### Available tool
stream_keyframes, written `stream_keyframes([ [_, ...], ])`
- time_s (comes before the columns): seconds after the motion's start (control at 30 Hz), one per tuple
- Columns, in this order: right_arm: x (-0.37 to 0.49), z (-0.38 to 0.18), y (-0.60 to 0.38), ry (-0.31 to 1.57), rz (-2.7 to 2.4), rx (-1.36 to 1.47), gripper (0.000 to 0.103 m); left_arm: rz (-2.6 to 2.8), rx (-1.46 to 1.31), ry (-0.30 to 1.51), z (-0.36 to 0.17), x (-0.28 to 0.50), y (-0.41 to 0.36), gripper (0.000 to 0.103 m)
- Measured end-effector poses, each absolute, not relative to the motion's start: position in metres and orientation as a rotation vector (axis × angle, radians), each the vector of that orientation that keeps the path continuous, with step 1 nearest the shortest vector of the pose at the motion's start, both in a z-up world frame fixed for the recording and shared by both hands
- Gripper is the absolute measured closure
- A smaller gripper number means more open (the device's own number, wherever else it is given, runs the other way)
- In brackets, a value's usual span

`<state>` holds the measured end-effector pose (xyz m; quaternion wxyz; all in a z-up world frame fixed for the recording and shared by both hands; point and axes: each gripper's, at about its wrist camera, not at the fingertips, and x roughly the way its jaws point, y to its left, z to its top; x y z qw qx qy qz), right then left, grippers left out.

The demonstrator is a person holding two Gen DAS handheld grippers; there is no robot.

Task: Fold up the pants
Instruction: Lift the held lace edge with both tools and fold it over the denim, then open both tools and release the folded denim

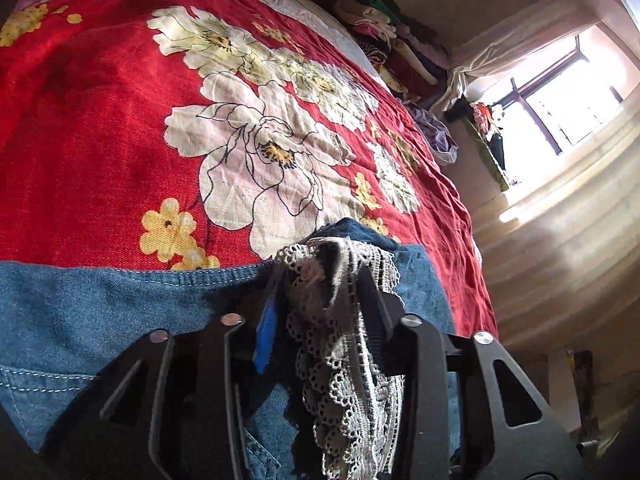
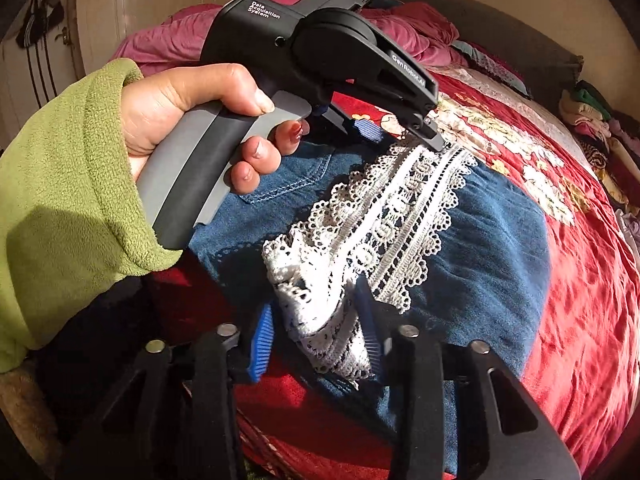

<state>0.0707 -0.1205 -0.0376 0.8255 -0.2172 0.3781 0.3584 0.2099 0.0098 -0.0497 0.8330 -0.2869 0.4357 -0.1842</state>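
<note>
Blue denim pants (image 1: 100, 312) with a white lace hem (image 1: 344, 360) lie on a red flowered bedspread. In the left wrist view my left gripper (image 1: 320, 296) is shut on a bunched end of the lace. The right wrist view shows the pants (image 2: 492, 248) folded over, with the lace hem (image 2: 392, 216) stretched across them. My right gripper (image 2: 316, 320) pinches the near end of that lace between its blue pads (image 2: 262, 340). The far end of the strip sits in my left gripper (image 2: 426, 136), which a hand (image 2: 180, 100) in a green sleeve holds.
The red bedspread (image 1: 100, 120) runs far beyond the pants. Pink bedding (image 2: 168, 44) is heaped at the head of the bed. Piles of folded clothes (image 1: 384, 36) line the far side, and a bright window (image 1: 560, 112) lies past the bed's edge.
</note>
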Motion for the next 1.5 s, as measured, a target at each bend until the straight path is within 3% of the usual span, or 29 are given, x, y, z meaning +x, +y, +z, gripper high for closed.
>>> stream_keyframes([
  [0.07, 0.073, -0.035, -0.122, 0.811, 0.778, -0.442, 0.085, -0.375, -0.603, 0.915, -0.05, 0.208, 0.008, 0.085],
  [0.3, 0.078, -0.012, -0.13, 0.804, 0.863, -0.298, 0.086, -0.366, -0.579, 0.798, -0.013, 0.193, 0.024, 0.092],
  [0.47, 0.075, -0.023, -0.107, 0.844, 0.89, -0.336, 0.086, -0.315, -0.563, 0.879, -0.034, 0.2, 0.03, 0.092],
  [0.73, 0.066, -0.025, -0.108, 0.876, 0.973, -0.275, 0.06, -0.307, -0.542, 0.88, -0.034, 0.196, 0.031, 0.077],
  [0.83, 0.056, -0.01, -0.122, 0.854, 1.01, -0.268, 0.06, -0.296, -0.519, 0.846, -0.024, 0.183, 0.033, 0.07],
  [1.03, 0.061, 0.008, -0.169, 0.799, 0.869, -0.255, 0.059, -0.276, -0.483, 0.817, -0.017, 0.131, 0.032, 0.068],
  [1.27, 0.077, -0.003, -0.198, 0.806, 0.734, -0.249, 0.059, -0.261, -0.43, 0.846, -0.025, 0.063, 0.023, 0.057],
  [1.5, 0.083, -0.024, -0.193, 0.841, 0.72, -0.316, 0.059, -0.244, -0.317, 0.881, -0.028, 0.058, -0.004, 0.057],
])
